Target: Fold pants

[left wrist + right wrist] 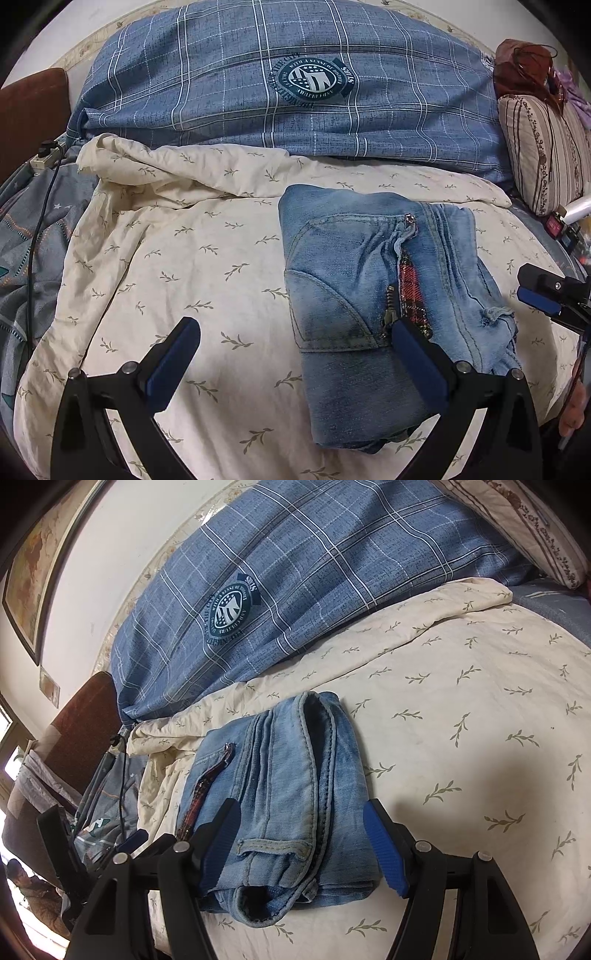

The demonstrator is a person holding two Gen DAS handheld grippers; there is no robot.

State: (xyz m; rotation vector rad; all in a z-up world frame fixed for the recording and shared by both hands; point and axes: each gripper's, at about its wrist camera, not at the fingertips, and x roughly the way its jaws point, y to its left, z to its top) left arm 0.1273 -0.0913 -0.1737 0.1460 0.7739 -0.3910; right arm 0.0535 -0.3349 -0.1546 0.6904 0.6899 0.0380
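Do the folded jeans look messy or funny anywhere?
A bit. The jeans lie folded on the cream sheet, but the zipper fly gapes open, showing red plaid lining. The layers at the near end bulge unevenly instead of lying flat. Both grippers are open, holding nothing.

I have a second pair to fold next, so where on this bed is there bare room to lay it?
Left of the folded jeans, the cream leaf-print sheet lies bare up to its rumpled fold below the blue plaid duvet. The right wrist view shows more bare sheet on the jeans' other side. It is crowded by the striped pillow and near the power strip.
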